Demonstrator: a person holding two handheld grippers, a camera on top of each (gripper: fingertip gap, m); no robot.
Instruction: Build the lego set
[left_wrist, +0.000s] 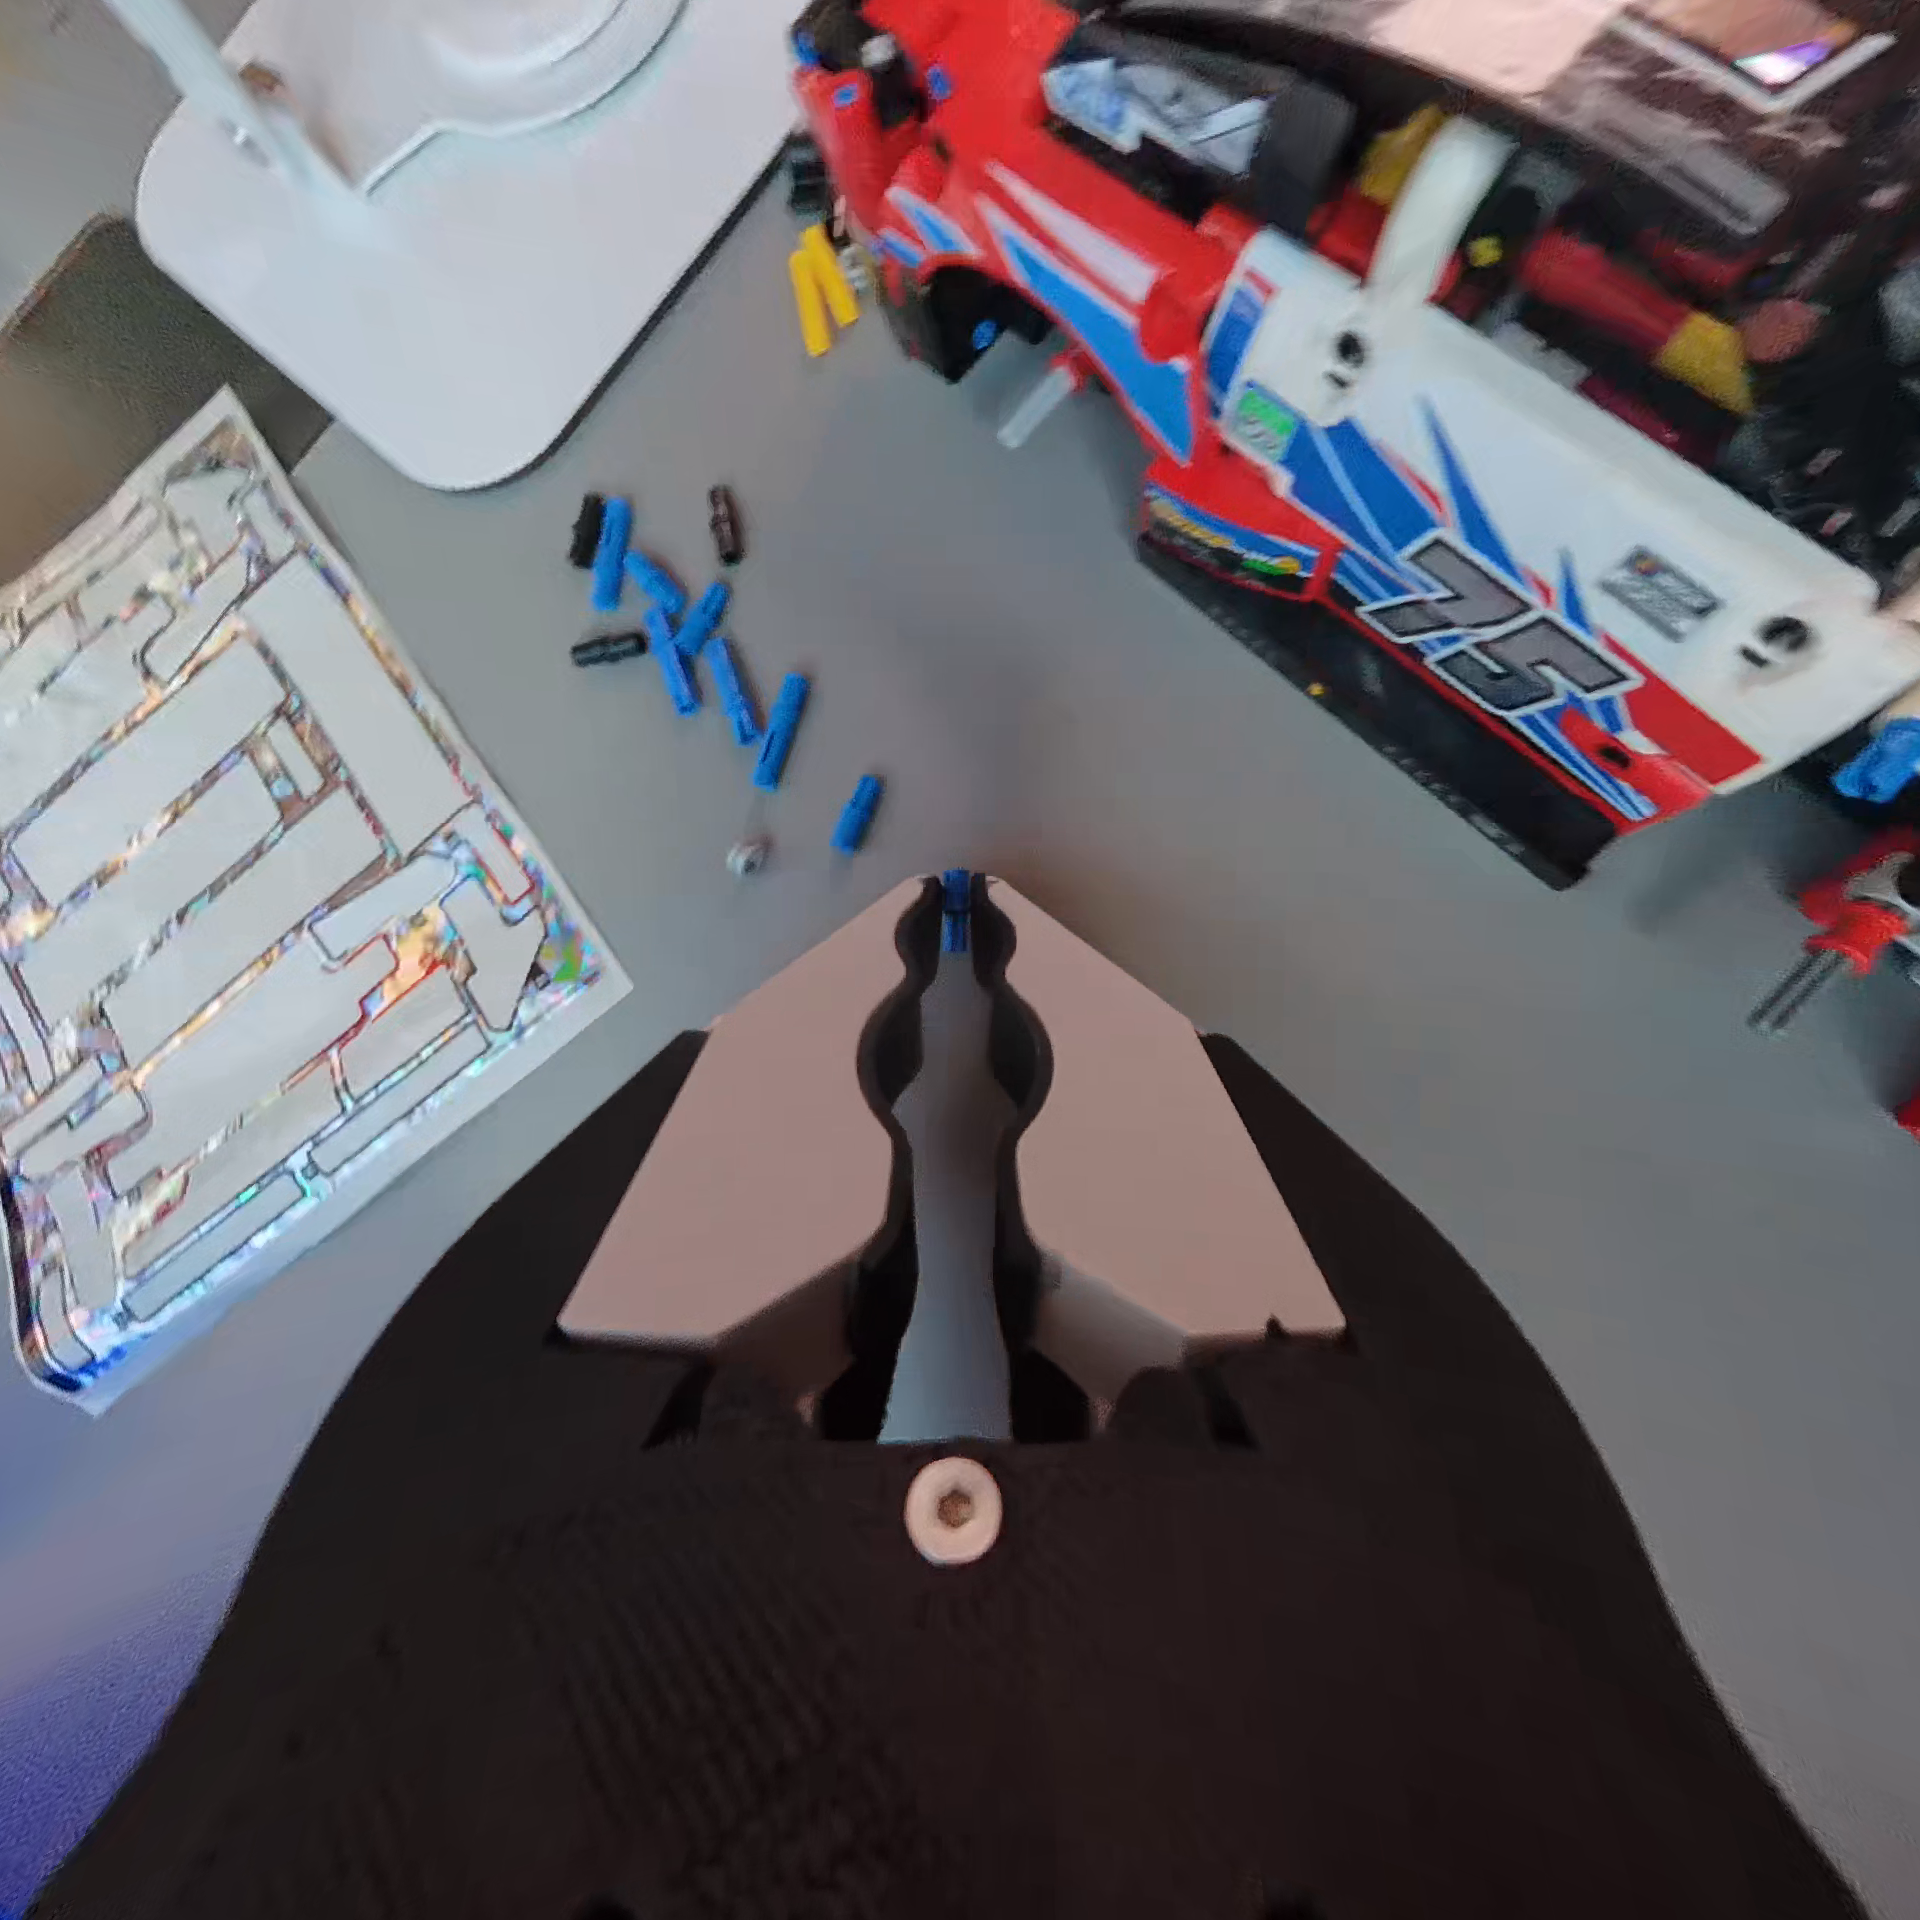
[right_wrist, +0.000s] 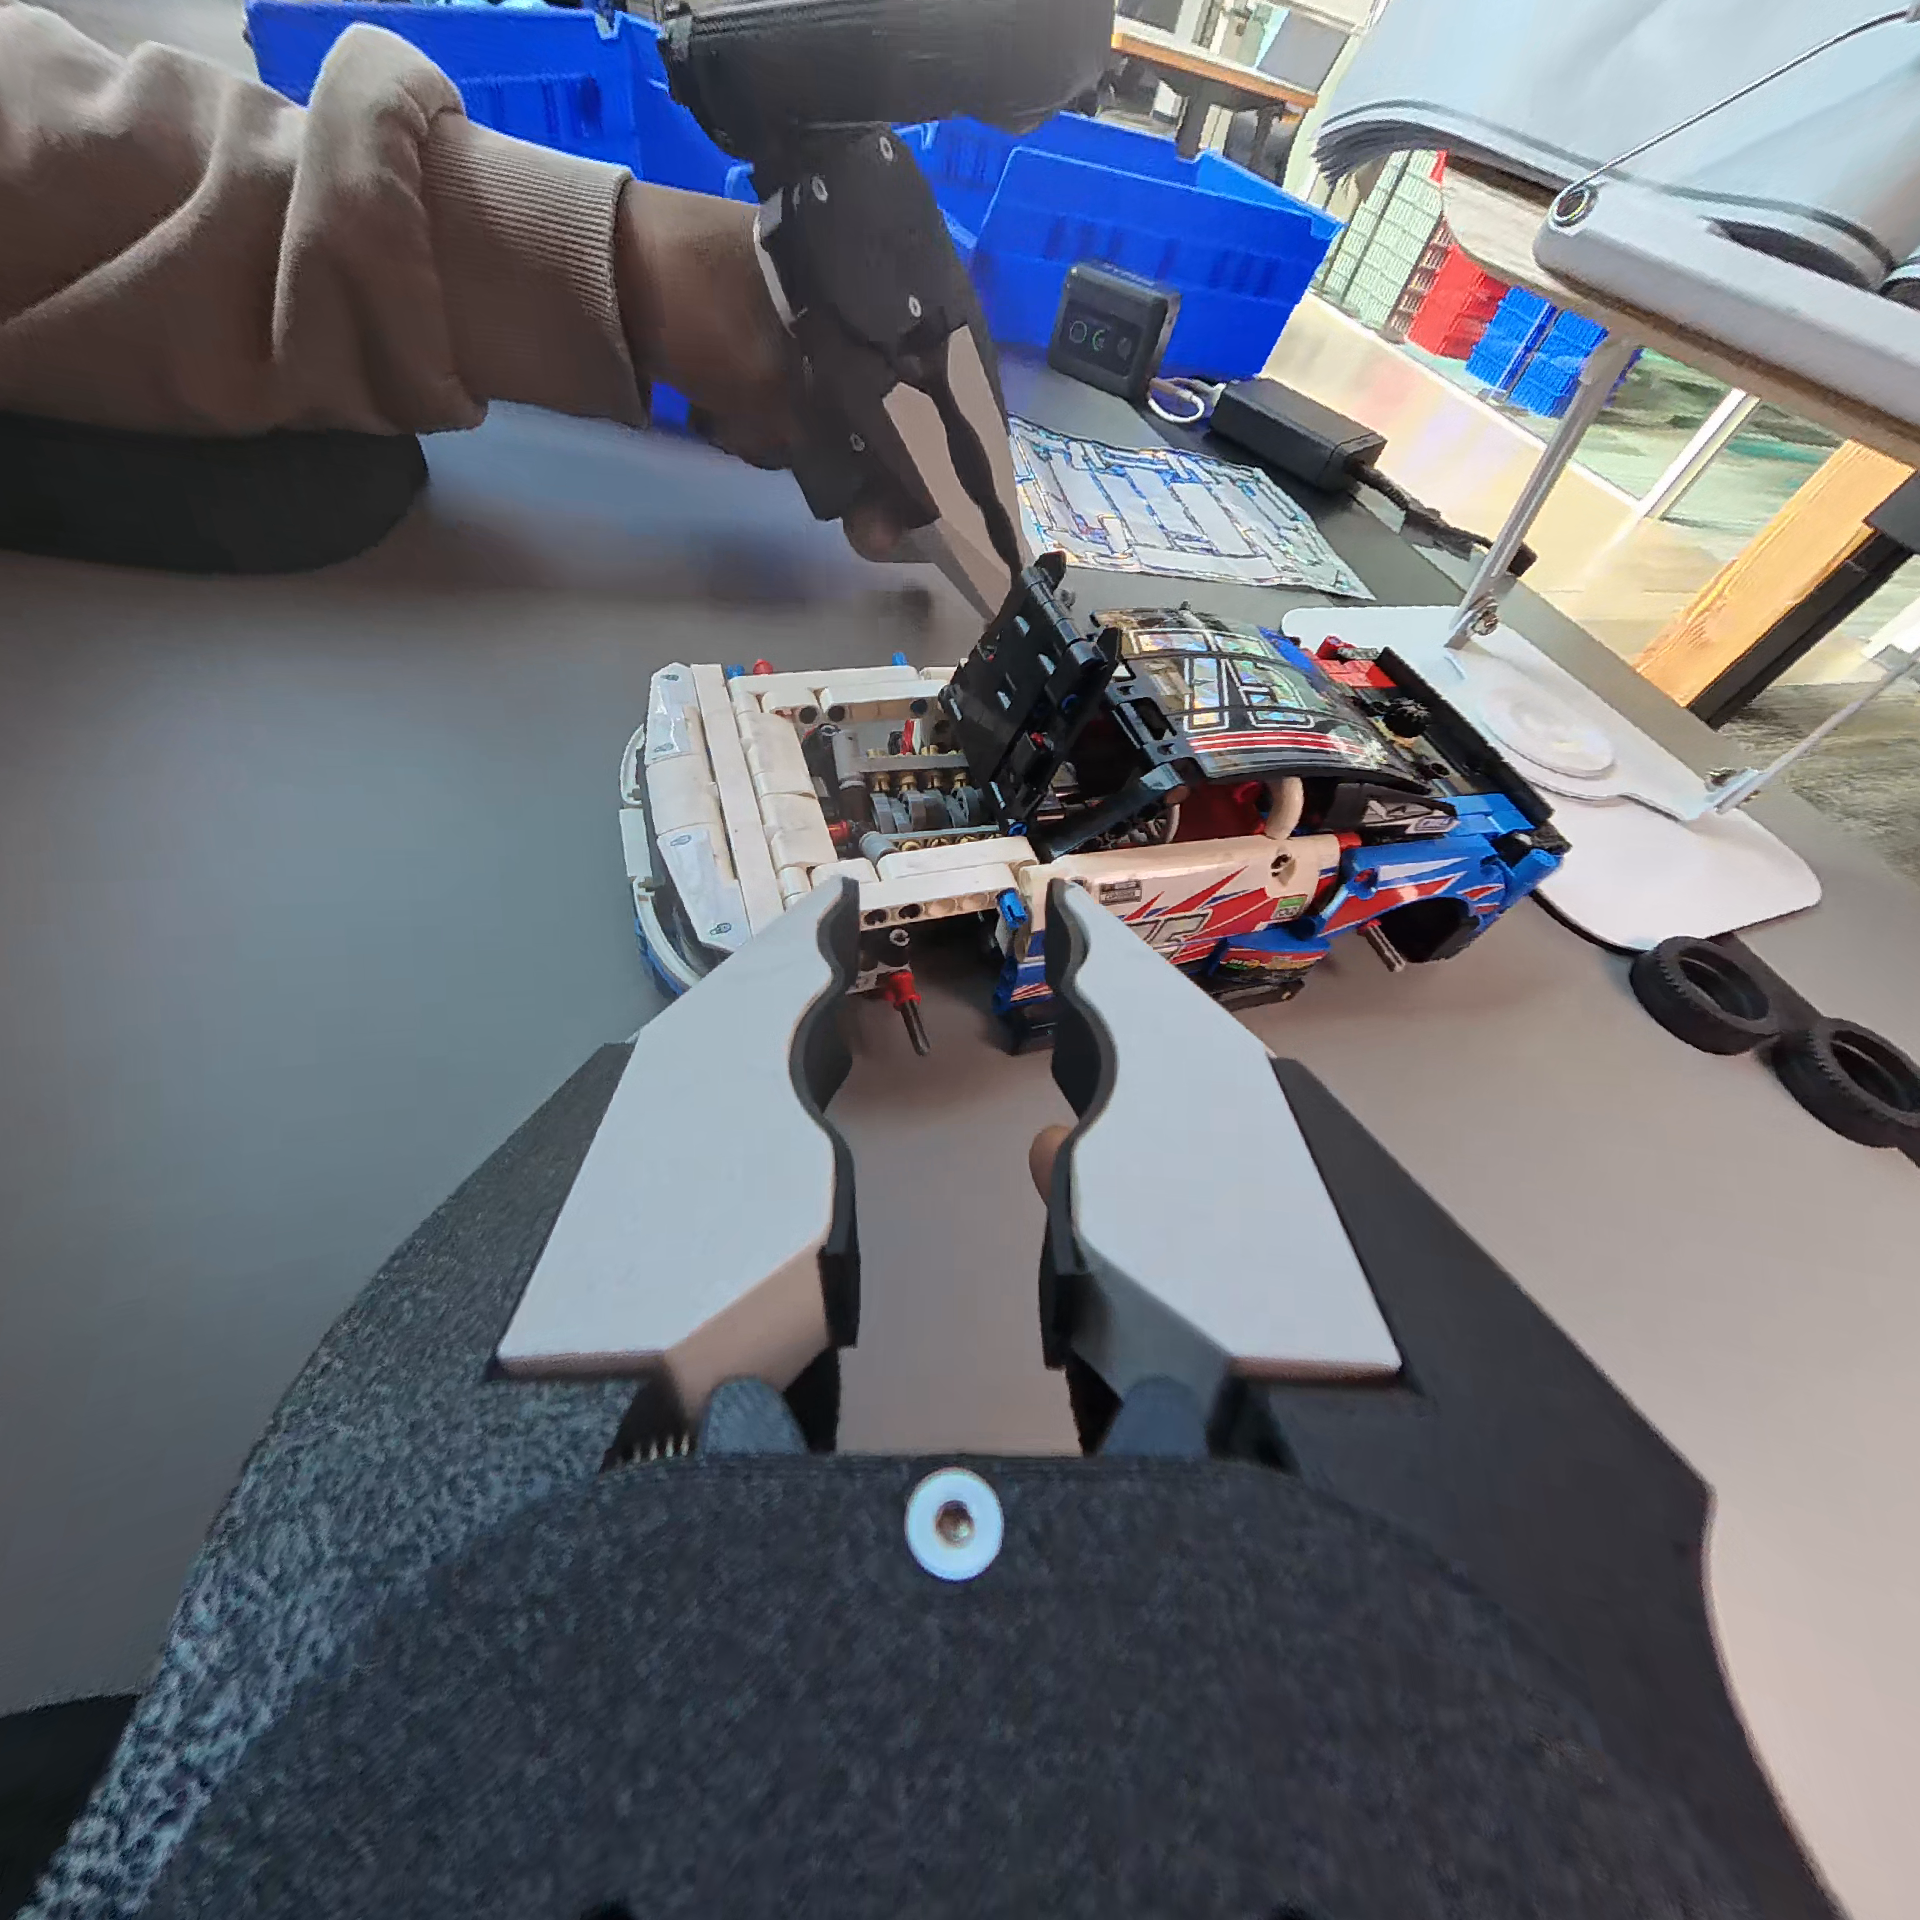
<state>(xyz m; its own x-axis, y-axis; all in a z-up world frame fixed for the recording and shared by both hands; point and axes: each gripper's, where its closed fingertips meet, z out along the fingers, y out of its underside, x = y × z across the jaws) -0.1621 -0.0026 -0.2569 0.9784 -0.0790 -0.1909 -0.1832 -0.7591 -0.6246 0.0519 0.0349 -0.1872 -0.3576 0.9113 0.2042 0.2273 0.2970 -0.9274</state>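
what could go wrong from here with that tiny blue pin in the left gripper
The left gripper pinches the blue pin only at its very tips, so it may slip or twist out on the way to the lego car. Dropped among the loose blue pins, it would be hard to re-grip. The right gripper is open, so the car could slide when pushed.

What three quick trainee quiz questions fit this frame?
1. True or false: the right gripper is shut on a part.
2. The left gripper holds: A) a blue pin; B) a red beam; C) a screw.
3. Fill in: the loose blue pins lie on the table between the sticker sheet and the ____.

Key: 1 false, its jaws stand open and empty. 2 A. 3 lego car.
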